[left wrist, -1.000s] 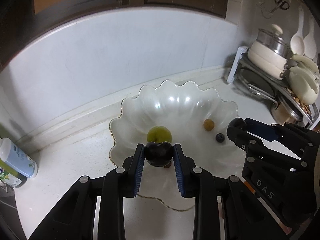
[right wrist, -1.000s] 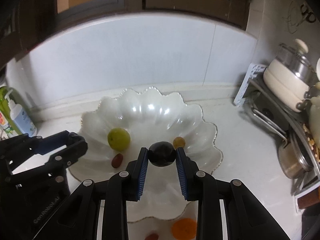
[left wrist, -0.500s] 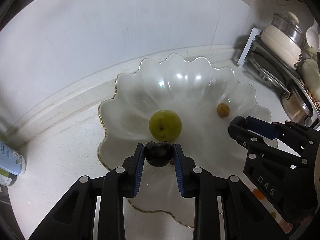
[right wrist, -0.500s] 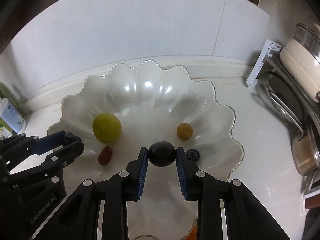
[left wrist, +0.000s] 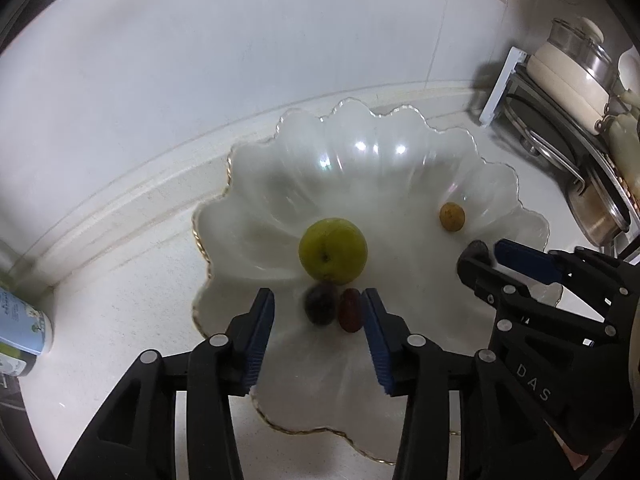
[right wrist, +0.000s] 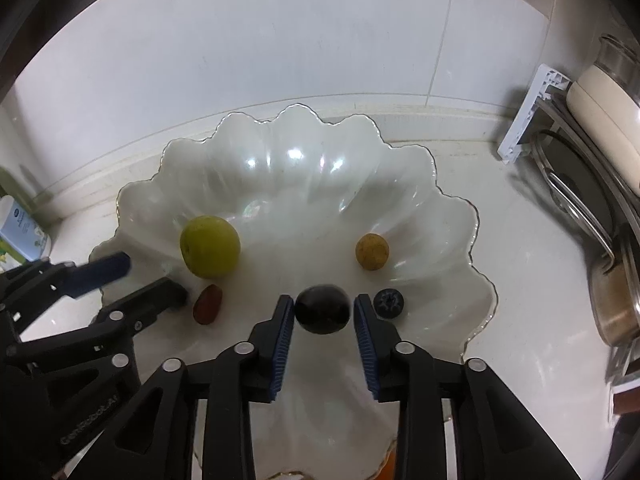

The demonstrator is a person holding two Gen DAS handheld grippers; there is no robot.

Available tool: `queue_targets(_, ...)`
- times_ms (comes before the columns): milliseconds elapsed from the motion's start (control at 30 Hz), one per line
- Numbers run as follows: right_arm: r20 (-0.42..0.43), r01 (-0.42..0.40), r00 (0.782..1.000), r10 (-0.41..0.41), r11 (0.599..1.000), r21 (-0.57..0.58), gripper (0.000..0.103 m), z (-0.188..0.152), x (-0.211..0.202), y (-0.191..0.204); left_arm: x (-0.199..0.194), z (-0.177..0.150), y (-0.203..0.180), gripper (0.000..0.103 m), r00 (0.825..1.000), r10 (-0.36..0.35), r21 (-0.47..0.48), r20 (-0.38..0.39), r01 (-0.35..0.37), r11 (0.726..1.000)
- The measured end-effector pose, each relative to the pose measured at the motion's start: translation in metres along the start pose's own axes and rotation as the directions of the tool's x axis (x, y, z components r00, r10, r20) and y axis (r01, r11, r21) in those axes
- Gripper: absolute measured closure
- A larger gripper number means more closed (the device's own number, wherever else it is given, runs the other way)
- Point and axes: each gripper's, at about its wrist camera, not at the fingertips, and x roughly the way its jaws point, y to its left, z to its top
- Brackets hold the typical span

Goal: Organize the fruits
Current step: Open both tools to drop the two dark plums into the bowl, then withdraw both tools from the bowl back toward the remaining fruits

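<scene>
A white scalloped bowl sits on the counter. In it lie a green fruit, a red date, a small yellow fruit and a blueberry. My left gripper is open over the bowl; a blurred dark plum lies loose between its jaws beside the date. My right gripper holds a dark plum low over the bowl, jaws just touching it.
A rack of pots and lids stands at the right. A bottle stands at the left. The tiled wall is close behind the bowl.
My left gripper has opened and let its dark plum drop into the bowl next to the date. Both grippers have moved lower and closer to the bowl. The right jaws have widened slightly.
</scene>
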Motion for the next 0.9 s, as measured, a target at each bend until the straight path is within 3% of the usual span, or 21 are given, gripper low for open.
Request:
queue_targets(533, 0.092, 0.066, 0.994, -0.068, 0.998, 0.022, 0.061, -0.01, -0.05, -0.005, -0.05, -0.006, -0.004, 0.058, 0.99, 0.061, 0.024, 0.128, -0.064, 0.998)
queue_targets(900, 0.189, 0.077, 0.978, -0.086, 0.996, 0.052, 0.061, -0.033, -0.102, -0.006, -0.092, -0.019, -0.01, 0.058, 0.981, 0.024, 0.035, 0.193, -0.031, 0.999)
